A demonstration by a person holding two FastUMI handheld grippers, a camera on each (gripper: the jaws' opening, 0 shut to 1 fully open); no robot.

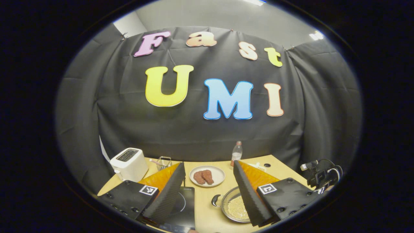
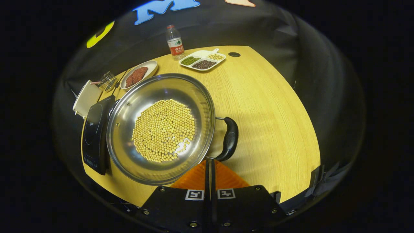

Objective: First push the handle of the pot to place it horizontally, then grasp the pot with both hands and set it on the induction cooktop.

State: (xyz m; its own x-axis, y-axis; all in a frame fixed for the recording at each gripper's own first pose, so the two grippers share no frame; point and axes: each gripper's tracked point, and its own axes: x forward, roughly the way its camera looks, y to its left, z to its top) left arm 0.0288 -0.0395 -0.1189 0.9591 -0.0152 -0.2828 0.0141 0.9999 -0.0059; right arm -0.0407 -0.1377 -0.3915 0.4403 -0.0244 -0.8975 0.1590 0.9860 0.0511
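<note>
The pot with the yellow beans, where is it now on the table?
In the right gripper view the pot sits on the wooden table, just right of the induction cooktop and not yet on it, with its black handle near the shut right hand-held gripper.

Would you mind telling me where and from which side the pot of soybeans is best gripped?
Grip the pot by its two loop handles, one gripper on each. The right gripper, jaws closed, sits just by the dark handle on the side away from the induction cooktop; the opposite handle faces the cooktop. Each loop stands clear of the rim, so I'd come in from outside.
</note>
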